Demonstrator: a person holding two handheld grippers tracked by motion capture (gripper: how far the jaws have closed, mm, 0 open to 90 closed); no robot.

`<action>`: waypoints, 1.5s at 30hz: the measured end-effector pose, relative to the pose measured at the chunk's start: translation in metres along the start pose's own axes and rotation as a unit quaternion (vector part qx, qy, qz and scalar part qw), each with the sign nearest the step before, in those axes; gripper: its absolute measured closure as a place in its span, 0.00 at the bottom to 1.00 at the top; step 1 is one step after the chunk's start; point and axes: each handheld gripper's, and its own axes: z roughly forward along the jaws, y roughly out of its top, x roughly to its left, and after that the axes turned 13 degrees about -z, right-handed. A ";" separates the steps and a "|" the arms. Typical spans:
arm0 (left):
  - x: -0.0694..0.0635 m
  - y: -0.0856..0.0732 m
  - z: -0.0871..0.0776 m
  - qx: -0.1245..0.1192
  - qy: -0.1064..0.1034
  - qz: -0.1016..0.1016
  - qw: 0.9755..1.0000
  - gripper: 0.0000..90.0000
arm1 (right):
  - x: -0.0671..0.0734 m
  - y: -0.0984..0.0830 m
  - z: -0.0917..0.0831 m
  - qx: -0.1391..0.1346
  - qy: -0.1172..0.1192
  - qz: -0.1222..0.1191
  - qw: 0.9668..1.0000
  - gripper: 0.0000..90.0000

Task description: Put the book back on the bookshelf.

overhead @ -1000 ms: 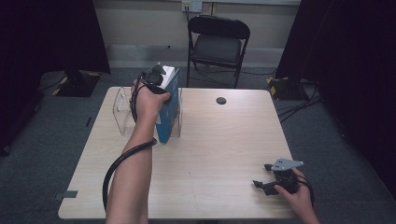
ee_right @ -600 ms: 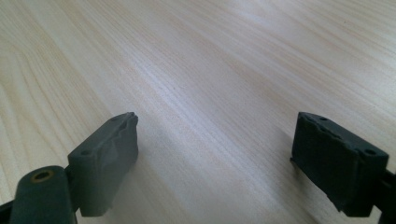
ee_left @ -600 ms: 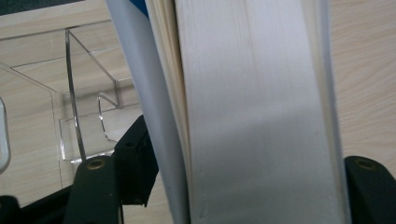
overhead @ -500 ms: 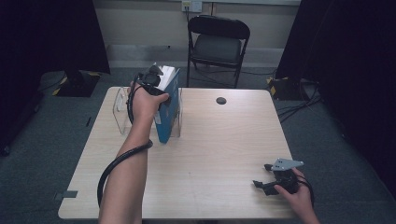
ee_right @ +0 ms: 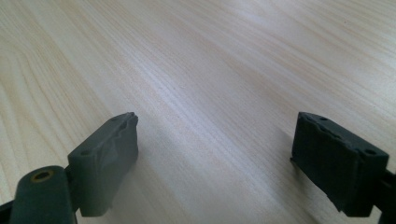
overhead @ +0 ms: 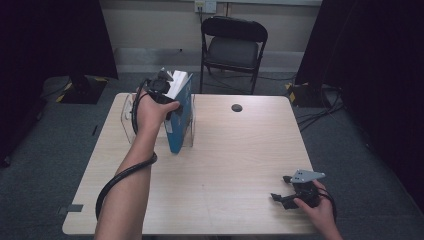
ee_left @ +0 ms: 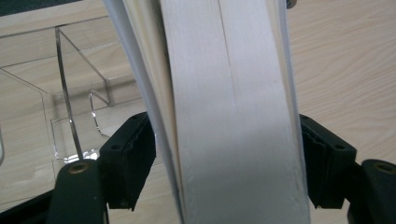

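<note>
Looking along the left gripper (ee_left: 224,154), we see its jaws have just been opening, and the book (ee_left: 233,116) stands between them, page edges facing us; a sliver of gap shows at the left pad, while the right pad looks against the cover or just beside it, so we read the grip as loosened. Beside the book this view shows the clear acrylic holder (ee_left: 65,93), its thin walls upright on the table (ee_left: 345,70). From the high view we learn what the close view hides: the book (overhead: 179,112) has a blue cover and stands upright in the holder (overhead: 129,112) near the table's far left. The right gripper (ee_right: 215,154) rests wide open over bare wood, near the front right corner (overhead: 295,192).
</note>
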 end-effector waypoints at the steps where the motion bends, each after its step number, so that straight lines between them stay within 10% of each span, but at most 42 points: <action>1: 0.000 -0.001 -0.001 0.001 0.000 -0.001 1.000 0.29 | 0.000 0.000 0.000 0.000 0.001 0.001 1.000 0.15; 45: 0.032 -0.065 -0.008 0.001 -0.083 0.038 0.996 0.25 | 0.000 0.000 0.000 0.000 -0.001 -0.001 1.000 0.15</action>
